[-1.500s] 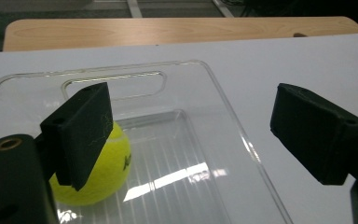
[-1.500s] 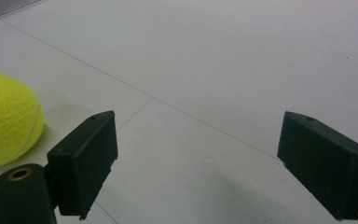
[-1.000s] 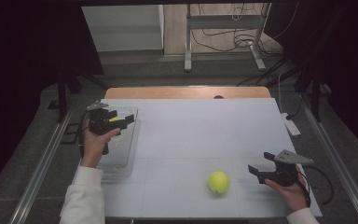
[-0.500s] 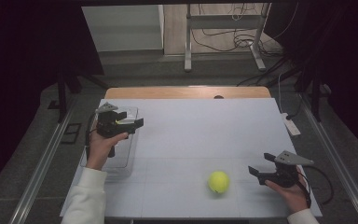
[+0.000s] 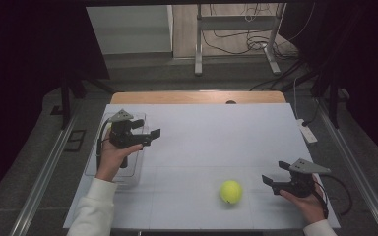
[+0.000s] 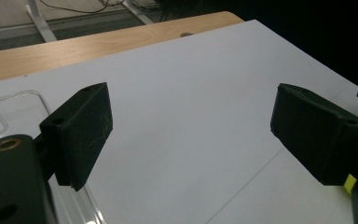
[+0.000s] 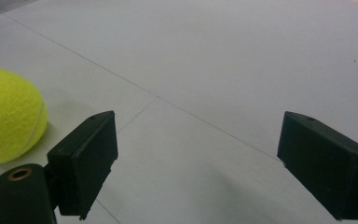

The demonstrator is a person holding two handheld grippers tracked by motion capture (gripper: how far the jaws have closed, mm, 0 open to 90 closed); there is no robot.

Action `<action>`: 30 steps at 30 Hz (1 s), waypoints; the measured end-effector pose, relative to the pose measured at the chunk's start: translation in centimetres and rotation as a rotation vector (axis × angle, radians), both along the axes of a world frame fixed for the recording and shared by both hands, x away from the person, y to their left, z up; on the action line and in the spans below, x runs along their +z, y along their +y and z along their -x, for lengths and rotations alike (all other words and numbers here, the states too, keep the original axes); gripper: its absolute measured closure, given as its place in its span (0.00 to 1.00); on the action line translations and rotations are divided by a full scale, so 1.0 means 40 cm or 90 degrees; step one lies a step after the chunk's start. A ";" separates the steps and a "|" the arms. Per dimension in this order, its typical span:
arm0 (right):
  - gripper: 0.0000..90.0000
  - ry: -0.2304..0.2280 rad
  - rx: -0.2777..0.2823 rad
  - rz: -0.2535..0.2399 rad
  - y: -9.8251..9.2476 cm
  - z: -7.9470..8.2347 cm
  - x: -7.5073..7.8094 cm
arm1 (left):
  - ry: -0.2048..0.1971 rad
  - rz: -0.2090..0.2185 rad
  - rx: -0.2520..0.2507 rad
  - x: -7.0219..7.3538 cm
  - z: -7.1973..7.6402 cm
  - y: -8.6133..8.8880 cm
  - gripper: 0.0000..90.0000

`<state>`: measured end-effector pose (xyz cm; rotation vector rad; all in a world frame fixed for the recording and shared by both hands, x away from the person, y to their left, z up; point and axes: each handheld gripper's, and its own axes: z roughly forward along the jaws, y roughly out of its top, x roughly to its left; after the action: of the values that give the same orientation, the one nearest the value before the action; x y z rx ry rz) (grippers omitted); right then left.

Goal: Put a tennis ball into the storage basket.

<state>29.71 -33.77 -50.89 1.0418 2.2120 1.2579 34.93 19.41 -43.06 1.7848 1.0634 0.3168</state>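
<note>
Item: tennis ball (image 5: pixel 231 191), yellow-green, resting on the white surface (image 5: pixel 216 142) near its front edge, just left of the right tool (image 5: pixel 270 183); round, so no long axis or heading can be read.
High view: both tools, a clear tray (image 5: pixel 92 162) under the left hand.
Right gripper view: ball's seam line, ball (image 7: pixel 7 116) left of the jaws, apart from them.
Left tool (image 5: pixel 150 136): jaws spread, nothing between.
Right tool: jaws spread, nothing between.
</note>
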 end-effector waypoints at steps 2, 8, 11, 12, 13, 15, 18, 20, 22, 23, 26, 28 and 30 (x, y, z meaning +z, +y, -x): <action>0.14 0.000 0.000 0.000 0.000 0.000 0.000 | 0.000 0.000 -0.005 0.001 0.002 -0.005 0.15; 0.14 -0.002 -0.001 -0.001 0.000 0.001 0.001 | -0.002 -0.007 -0.017 0.003 0.008 -0.020 0.15; 0.14 -0.002 0.000 -0.001 -0.001 0.001 0.001 | -0.003 -0.010 -0.020 0.004 0.010 -0.027 0.15; 0.14 -0.001 0.000 0.000 0.000 0.001 0.001 | -0.004 -0.011 -0.022 0.003 0.010 -0.029 0.16; 0.14 -0.001 0.001 -0.001 0.000 0.001 0.001 | -0.004 -0.013 -0.024 0.002 0.010 -0.030 0.16; 0.14 -0.002 0.001 -0.001 0.001 0.000 0.001 | -0.002 -0.017 -0.029 0.001 0.012 -0.037 0.16; 0.14 -0.002 0.001 0.002 0.002 -0.002 0.000 | -0.003 -0.022 -0.039 -0.001 0.014 -0.045 0.16; 0.14 -0.001 0.001 0.003 0.002 -0.003 0.000 | -0.004 -0.026 -0.042 -0.001 0.015 -0.051 0.16; 0.14 -0.002 0.002 0.003 0.002 -0.003 0.000 | -0.002 -0.027 -0.045 -0.002 0.015 -0.056 0.16; 0.14 -0.002 0.002 0.003 0.002 -0.003 0.000 | -0.001 -0.028 -0.046 -0.003 0.016 -0.058 0.16; 0.14 -0.002 0.003 0.001 0.003 -0.003 0.001 | 0.002 -0.030 -0.053 -0.006 0.016 -0.068 0.16; 0.14 -0.002 0.003 -0.001 0.003 -0.003 0.001 | 0.005 -0.029 -0.057 -0.010 0.017 -0.074 0.16; 0.14 -0.002 0.002 -0.005 0.003 -0.006 0.000 | 0.007 -0.034 -0.064 -0.013 0.018 -0.081 0.16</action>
<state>29.94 -33.63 -50.87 1.0390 2.2098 1.2688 34.22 16.19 -43.58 1.8824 0.9770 0.2753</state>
